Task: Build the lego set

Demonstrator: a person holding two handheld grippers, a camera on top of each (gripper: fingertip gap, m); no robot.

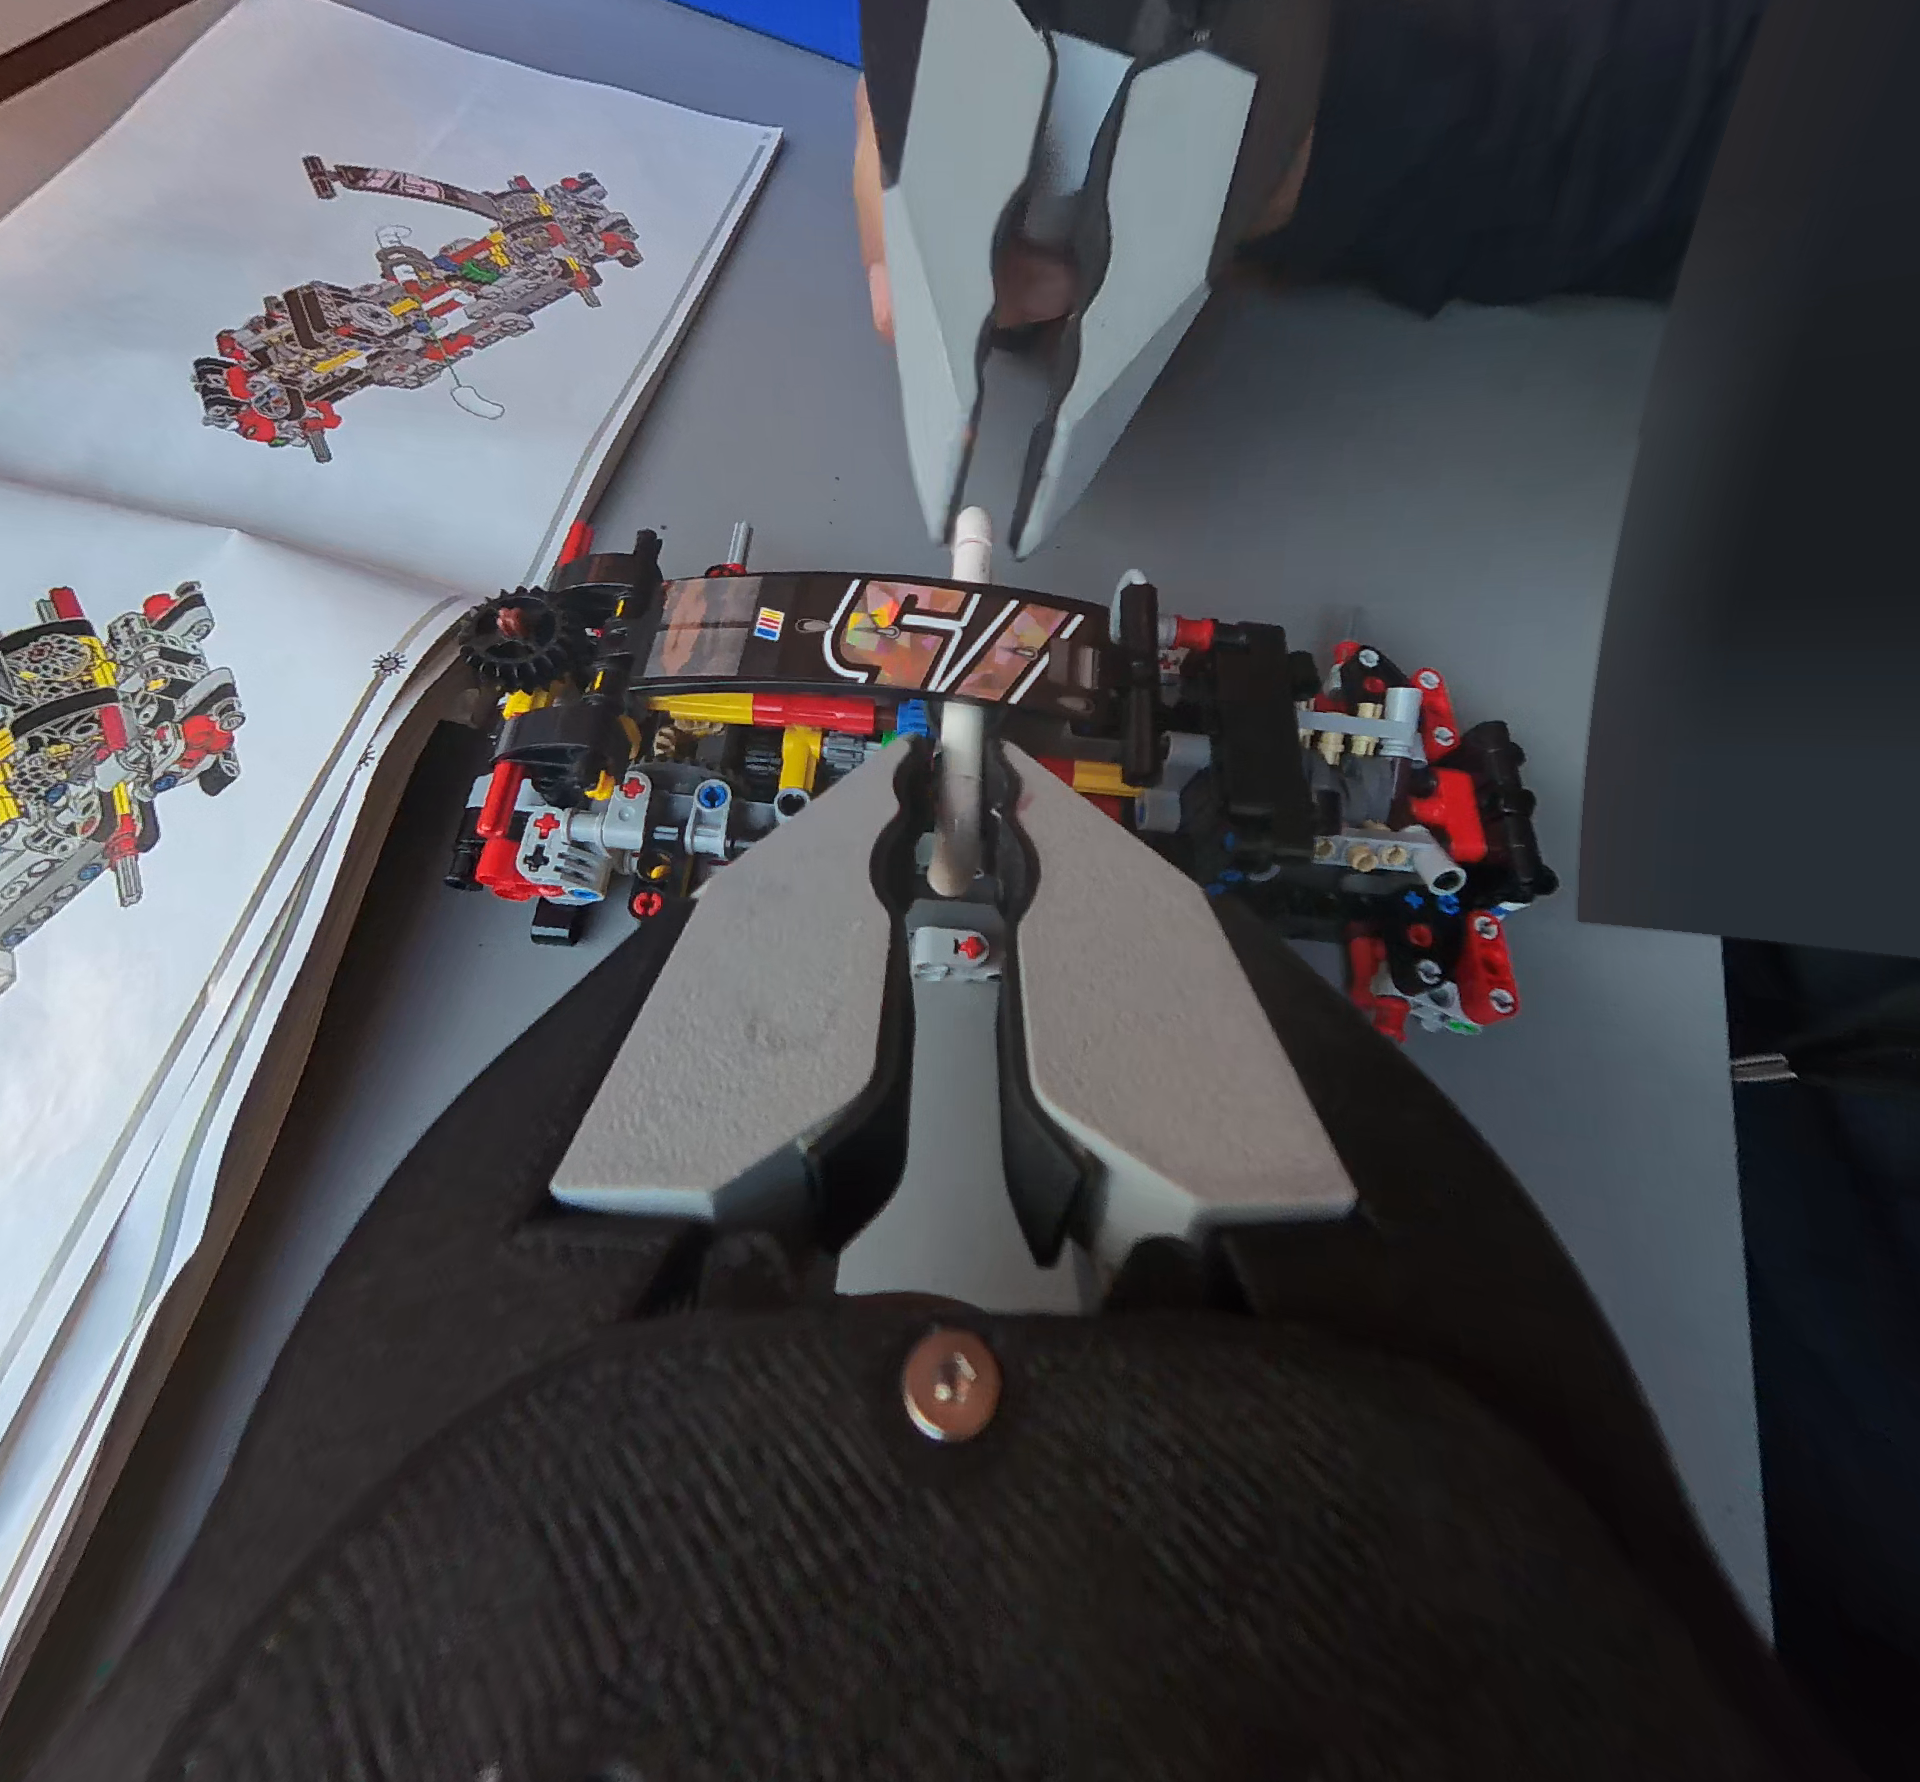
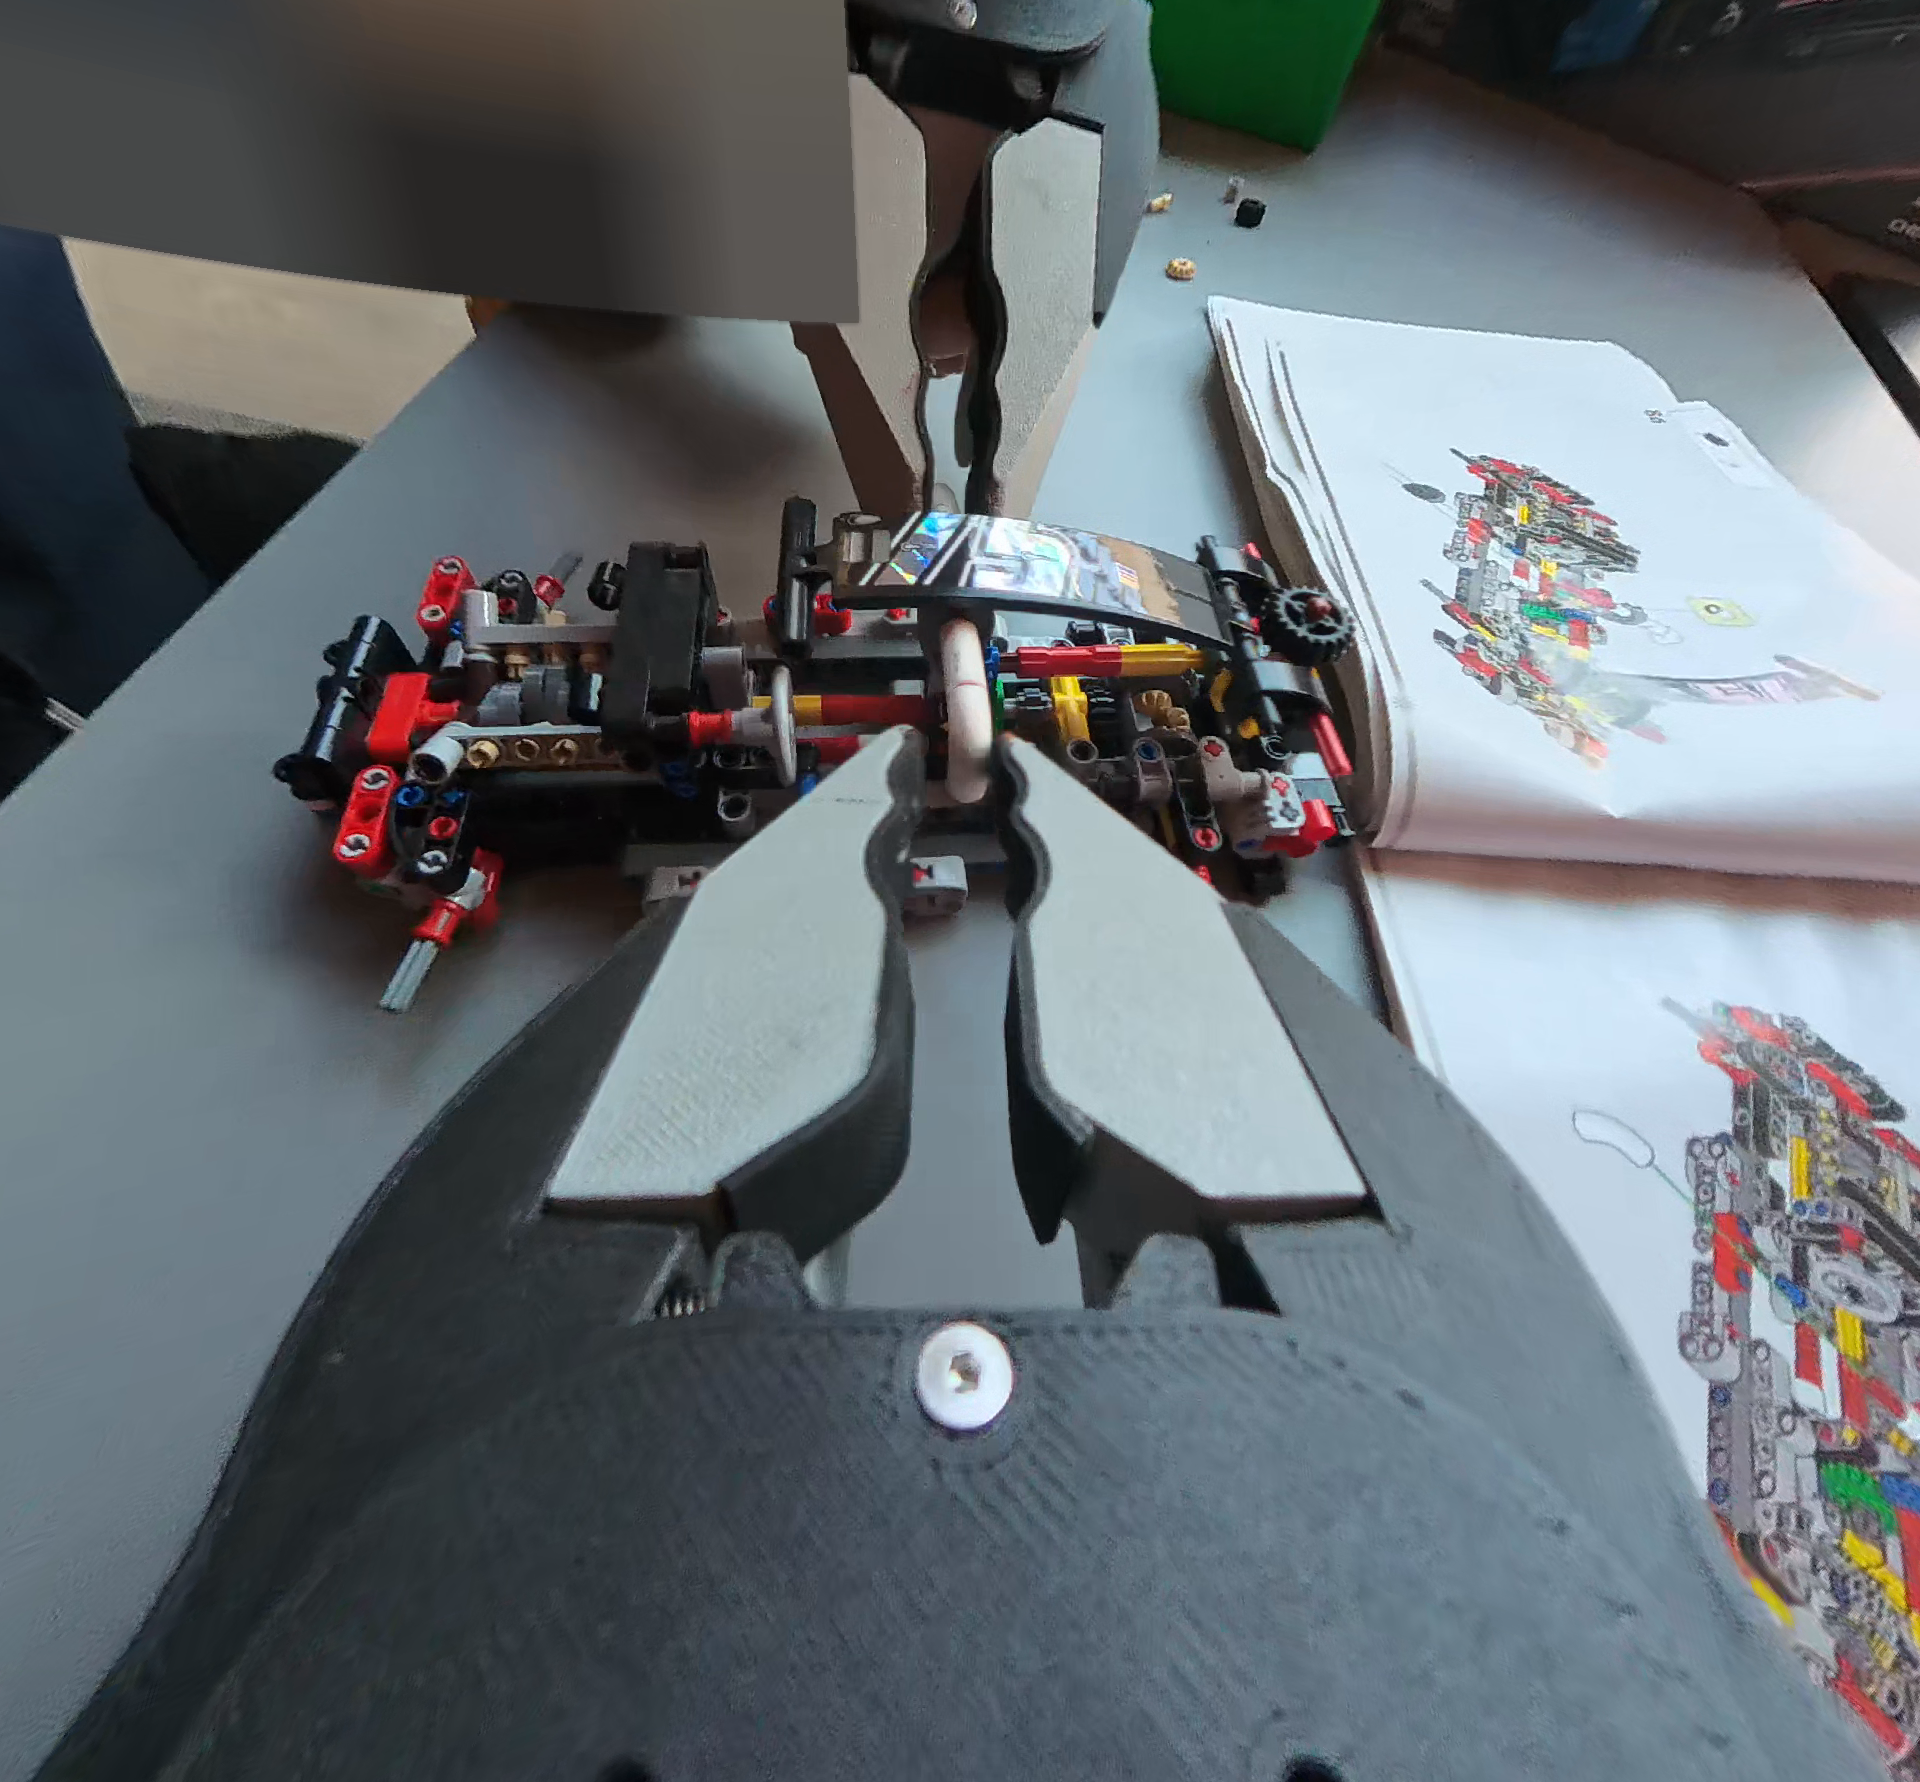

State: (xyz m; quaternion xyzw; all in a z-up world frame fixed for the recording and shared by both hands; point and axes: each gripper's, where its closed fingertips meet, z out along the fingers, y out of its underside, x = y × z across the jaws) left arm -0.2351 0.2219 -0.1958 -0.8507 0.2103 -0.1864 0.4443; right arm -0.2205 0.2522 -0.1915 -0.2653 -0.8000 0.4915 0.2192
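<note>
Grey worktop (image 1: 1351,485), open instruction booklet (image 1: 468,70), multicoloured brick-built car chassis (image 1: 1247,693) beside it — bent white flexible tube (image 1: 961,828) arches through its middle. Left claw (image 1: 958,747) nearly closed round one tube end, pressing or not cannot tell; right claw (image 2: 956,740) parted round the other — springy tube could pop free.

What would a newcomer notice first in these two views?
A colourful toy-brick car frame lies on the grey table, with a bent white tube running through its middle. The left gripper and the right gripper sit at the tube's two ends. An open instruction booklet lies beside the frame.
</note>
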